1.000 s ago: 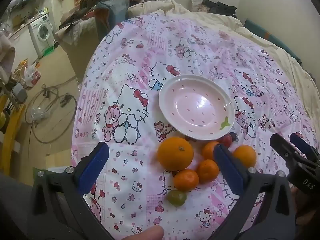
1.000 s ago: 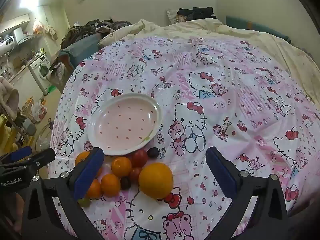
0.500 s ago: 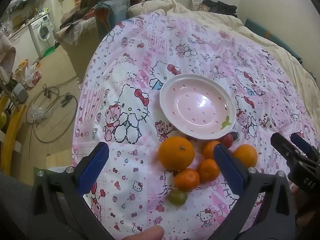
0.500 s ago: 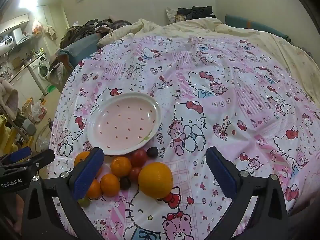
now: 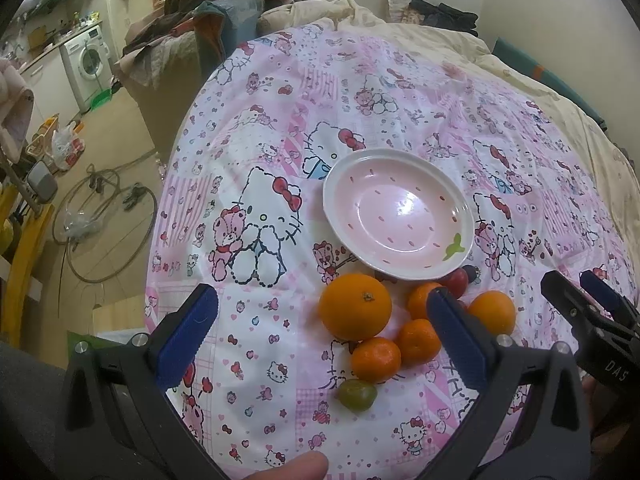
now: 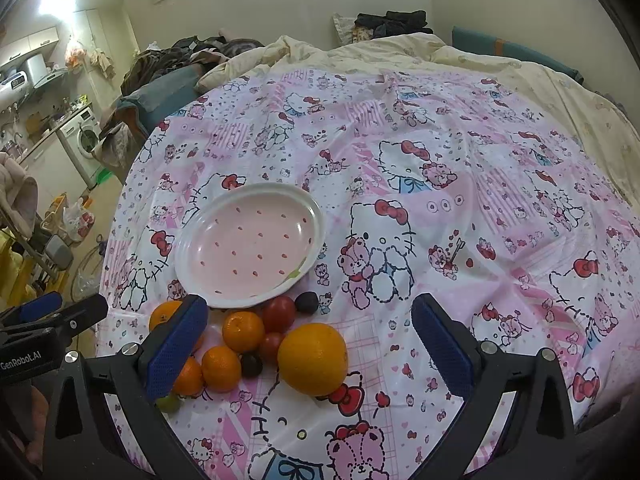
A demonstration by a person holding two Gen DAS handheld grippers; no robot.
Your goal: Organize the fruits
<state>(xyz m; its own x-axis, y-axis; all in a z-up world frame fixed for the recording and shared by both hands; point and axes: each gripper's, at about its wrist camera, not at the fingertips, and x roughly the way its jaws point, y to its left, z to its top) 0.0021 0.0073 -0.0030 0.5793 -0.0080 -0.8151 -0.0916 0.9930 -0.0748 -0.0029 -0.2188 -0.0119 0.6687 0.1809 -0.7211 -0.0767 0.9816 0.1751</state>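
Observation:
An empty pink plate (image 5: 400,216) with a white rim sits on the Hello Kitty cloth; it also shows in the right wrist view (image 6: 248,246). Just in front of it lies a cluster of fruit: a large orange (image 5: 355,306) (image 6: 313,359), several small tangerines (image 5: 376,359) (image 6: 243,331), red tomatoes (image 6: 279,314), dark plums (image 6: 307,302) and a green fruit (image 5: 357,395). My left gripper (image 5: 324,340) is open and empty, hovering above the fruit. My right gripper (image 6: 308,344) is open and empty, above the large orange.
The pink cloth (image 6: 440,200) covers a bed with a cream duvet (image 6: 400,52) behind. The bed's left edge drops to a floor with cables (image 5: 108,208), a washing machine (image 5: 86,64) and piled clothes (image 5: 200,12).
Both grippers have barely shifted; the fruit and plate have not moved.

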